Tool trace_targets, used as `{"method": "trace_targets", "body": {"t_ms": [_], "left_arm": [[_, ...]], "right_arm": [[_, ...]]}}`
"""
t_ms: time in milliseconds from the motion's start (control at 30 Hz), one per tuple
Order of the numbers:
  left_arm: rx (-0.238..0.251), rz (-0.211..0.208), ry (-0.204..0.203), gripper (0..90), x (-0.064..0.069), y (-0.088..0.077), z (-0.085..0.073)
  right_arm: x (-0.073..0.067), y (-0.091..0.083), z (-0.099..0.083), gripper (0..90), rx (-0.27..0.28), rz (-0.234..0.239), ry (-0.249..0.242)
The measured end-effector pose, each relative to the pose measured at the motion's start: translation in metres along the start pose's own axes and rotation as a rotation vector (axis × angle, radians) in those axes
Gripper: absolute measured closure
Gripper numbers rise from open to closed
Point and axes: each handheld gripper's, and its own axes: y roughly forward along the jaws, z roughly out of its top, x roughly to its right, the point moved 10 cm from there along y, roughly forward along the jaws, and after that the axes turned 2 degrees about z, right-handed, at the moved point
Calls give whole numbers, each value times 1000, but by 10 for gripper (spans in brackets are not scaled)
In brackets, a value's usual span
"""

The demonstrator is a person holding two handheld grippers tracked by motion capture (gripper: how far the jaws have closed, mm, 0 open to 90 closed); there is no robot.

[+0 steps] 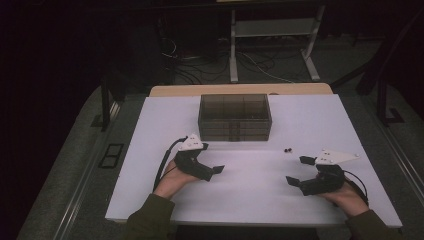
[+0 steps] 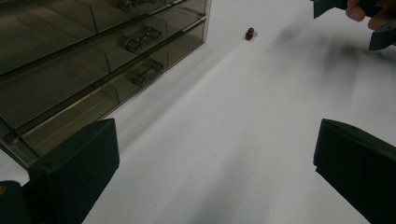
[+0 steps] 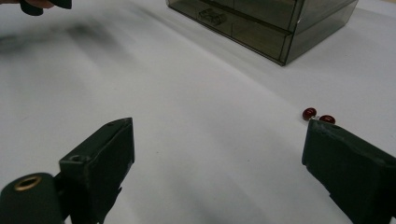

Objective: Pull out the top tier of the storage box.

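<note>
A smoky see-through drawer box (image 1: 235, 117) stands at the back middle of the white table (image 1: 150, 200). Two small dark red beads (image 1: 287, 149) lie close together on the table, in front of the box's right corner. My left gripper (image 1: 211, 158) rests open at front left, holding nothing, its jaws pointing right. In the left gripper view the drawer box (image 2: 93, 60) is at upper left and the beads (image 2: 251, 33) are far ahead. My right gripper (image 1: 297, 170) is open and holds nothing at front right. The beads (image 3: 317, 115) lie just beyond its right jaw.
The drawers have small metal handles (image 2: 144, 74) facing the person. Beyond the table's far edge are a metal stand (image 1: 272, 45) and loose cables (image 1: 200, 65) on the floor. The other hand's gripper (image 2: 359, 14) is at the top right of the left gripper view.
</note>
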Motion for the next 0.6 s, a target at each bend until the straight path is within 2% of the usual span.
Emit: {"method": "trace_targets", "body": {"t_ms": [600], "left_arm": [[-6,-16,1,0,-1,10,7]], "right_arm": [[0,0,-1,87,-2,-1,1]]}}
